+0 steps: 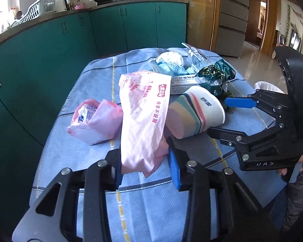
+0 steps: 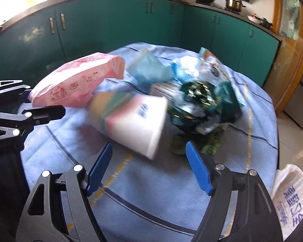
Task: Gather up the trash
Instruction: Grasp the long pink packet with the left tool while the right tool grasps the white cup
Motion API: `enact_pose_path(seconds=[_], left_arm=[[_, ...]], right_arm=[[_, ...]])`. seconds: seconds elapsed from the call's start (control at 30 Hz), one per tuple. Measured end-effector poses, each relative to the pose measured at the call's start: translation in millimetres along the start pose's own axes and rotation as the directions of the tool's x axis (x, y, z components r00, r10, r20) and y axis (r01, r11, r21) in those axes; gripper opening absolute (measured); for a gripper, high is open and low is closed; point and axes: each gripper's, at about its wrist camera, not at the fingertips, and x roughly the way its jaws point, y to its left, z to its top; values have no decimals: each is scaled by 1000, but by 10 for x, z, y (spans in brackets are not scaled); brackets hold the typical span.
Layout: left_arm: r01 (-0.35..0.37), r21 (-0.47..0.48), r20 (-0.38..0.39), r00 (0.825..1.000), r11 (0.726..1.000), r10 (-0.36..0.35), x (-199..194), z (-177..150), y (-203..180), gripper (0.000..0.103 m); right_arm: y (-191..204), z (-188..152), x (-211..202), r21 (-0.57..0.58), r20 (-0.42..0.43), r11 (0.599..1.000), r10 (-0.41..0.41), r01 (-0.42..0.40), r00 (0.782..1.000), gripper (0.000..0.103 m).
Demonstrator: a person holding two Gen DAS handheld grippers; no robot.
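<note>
My left gripper (image 1: 144, 161) is shut on a pink plastic wrapper (image 1: 143, 113) with red print and holds it above the blue tablecloth (image 1: 74, 157). The wrapper also shows at the left of the right wrist view (image 2: 74, 82). A striped paper cup (image 1: 194, 113) lies on its side on the table. My right gripper (image 2: 149, 163) is open, its blue pads either side of the cup's white rim (image 2: 135, 121). Behind the cup lie a crumpled green foil wrapper (image 2: 202, 100), a white box (image 1: 183, 84), blue and clear wrappers (image 1: 171, 64) and a second pink packet (image 1: 93, 121).
The round table sits in front of green kitchen cabinets (image 1: 111, 26). Some green scraps (image 2: 208, 145) lie by my right gripper's right pad. A white plastic bag (image 2: 290, 199) hangs at the table's near right edge. Tiled floor lies to the right.
</note>
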Motion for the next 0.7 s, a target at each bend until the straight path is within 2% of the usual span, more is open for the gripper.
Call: enact_pose_path(seconds=[0.03,0.1,0.17,0.2,0.27,0.47,0.7], left_arm=[[-3,0,-2,1000,1000,3,-6,-8,8,38],[-3,-2,-4,1000,1000,3,-17,-26,30,38],[-5,-2,-4,1000,1000,5,-23,-35,36,38],[-5,-1,-1,1000,1000,5,-25,-34,32,38],[-4,0,3,1000,1000,4,-24,-27,24,38],[-7,-4,21,1000,1000,8,-74,-17,13,38],[-7,0,69,998,1000,7,-244,28,-24,38]], right_arm=[[4,15,15,13,5,999,35,-35,999,74],[10,30,36,24,-1,997,71,-71,997,63],[7,49,64,36,-9,994,102,-102,995,36],[2,64,74,41,-10,992,116,-116,993,30],[-9,71,78,49,-8,990,135,-134,991,7],[-47,105,-58,70,50,984,163,-166,985,3],[-235,59,-392,102,129,987,109,-122,986,3]])
